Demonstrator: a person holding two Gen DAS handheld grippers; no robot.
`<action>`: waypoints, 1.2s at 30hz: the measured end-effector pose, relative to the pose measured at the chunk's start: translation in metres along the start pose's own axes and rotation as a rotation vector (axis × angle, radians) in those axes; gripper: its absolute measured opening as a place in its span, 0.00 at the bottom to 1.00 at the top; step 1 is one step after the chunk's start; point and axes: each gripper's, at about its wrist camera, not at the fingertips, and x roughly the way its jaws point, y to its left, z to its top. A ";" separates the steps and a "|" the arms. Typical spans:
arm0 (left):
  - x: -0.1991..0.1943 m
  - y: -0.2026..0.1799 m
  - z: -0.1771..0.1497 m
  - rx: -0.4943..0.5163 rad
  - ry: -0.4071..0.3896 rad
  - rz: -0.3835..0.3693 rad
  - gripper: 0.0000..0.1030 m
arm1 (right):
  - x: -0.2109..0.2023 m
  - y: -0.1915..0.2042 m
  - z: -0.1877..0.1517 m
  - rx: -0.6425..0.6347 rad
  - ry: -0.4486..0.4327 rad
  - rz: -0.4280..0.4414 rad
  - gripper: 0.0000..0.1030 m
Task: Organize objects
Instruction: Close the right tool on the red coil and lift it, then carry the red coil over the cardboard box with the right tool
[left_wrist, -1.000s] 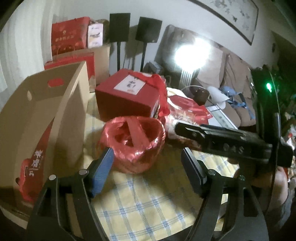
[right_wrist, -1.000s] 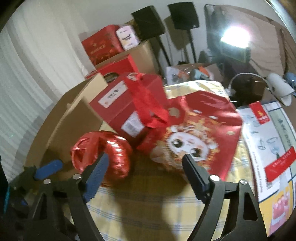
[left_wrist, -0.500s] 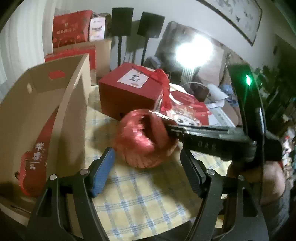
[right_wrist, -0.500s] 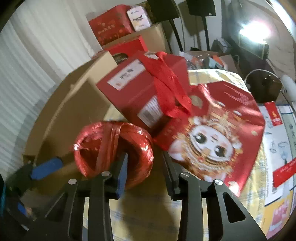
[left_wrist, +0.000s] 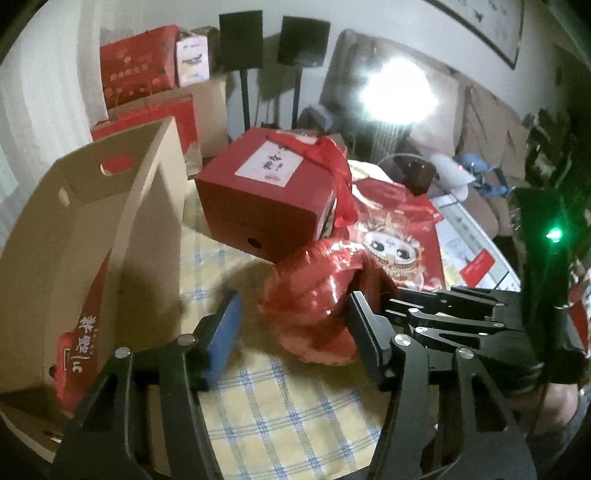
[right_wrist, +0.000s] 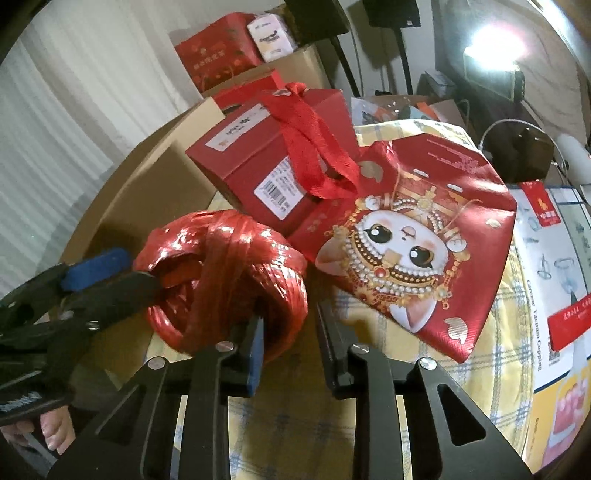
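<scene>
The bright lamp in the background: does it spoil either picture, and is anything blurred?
Left wrist view: the lamp blows out to a white glare with a haze around it; the red twine ball is smeared by motion. Right wrist view: the lamp is smaller, and the twine ball looks sharp.

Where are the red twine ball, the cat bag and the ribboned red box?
twine ball (right_wrist: 236, 280), right wrist view, wound front.
cat bag (right_wrist: 413, 251), right wrist view, cat's face.
red box (left_wrist: 258, 206), left wrist view, front side.
</scene>
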 end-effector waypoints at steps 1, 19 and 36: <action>0.002 -0.001 0.000 0.005 0.008 -0.002 0.50 | 0.000 0.001 0.000 -0.003 -0.003 -0.002 0.26; -0.009 0.000 0.005 0.001 -0.006 0.004 0.29 | -0.020 0.021 0.010 0.002 -0.088 -0.016 0.19; -0.075 0.033 0.016 -0.056 -0.118 0.007 0.29 | -0.058 0.088 0.035 -0.133 -0.145 -0.043 0.19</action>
